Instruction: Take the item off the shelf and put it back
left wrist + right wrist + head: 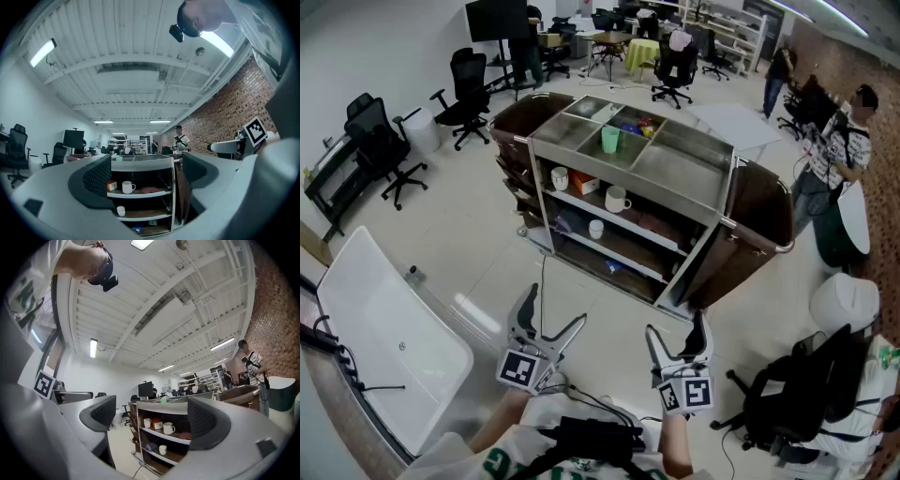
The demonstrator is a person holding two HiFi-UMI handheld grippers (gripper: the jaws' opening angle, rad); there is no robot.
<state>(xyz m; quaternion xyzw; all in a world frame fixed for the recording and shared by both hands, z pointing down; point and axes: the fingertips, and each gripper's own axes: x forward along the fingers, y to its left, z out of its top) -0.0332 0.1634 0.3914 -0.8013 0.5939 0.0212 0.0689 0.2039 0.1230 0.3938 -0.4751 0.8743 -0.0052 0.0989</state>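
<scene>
Low in the shelf cart, a bluish item is indistinct.

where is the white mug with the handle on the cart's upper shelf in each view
Head view: just above the centre, the white mug stands on the upper shelf of the cart.
Left gripper view: low, left of centre.
Right gripper view: low, right of centre.
Shared landmark: the orange box stands just left of it in every view.
</scene>
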